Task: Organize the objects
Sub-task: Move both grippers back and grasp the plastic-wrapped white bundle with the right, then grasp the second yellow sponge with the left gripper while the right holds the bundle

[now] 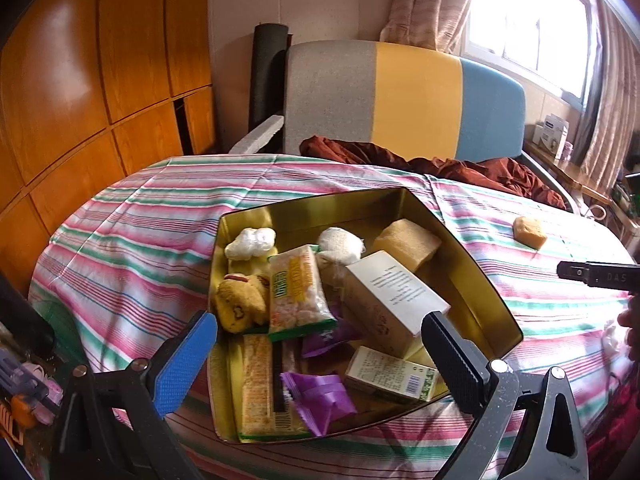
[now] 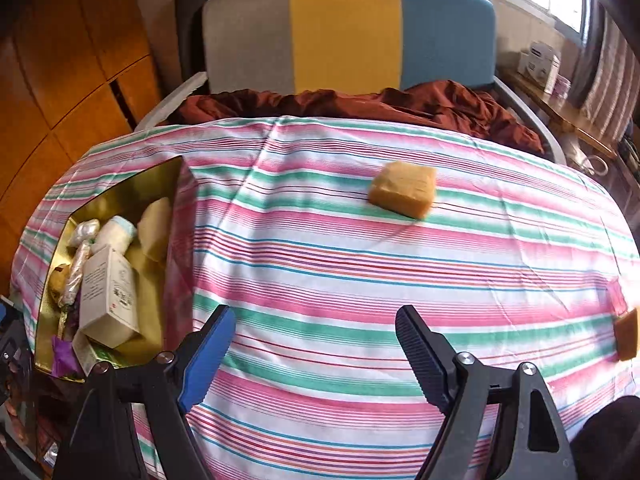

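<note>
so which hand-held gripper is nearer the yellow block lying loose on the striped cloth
Right. The right hand-held gripper is open over bare cloth with the block straight ahead of it. The left hand-held gripper is open over the tin, the block well off to its right.

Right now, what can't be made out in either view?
- Second yellow block, right wrist view: cut off by the right frame edge.
- Print on the white box, left wrist view: too small to read.
- Tin's lower contents, right wrist view: hidden behind the near wall.
</note>
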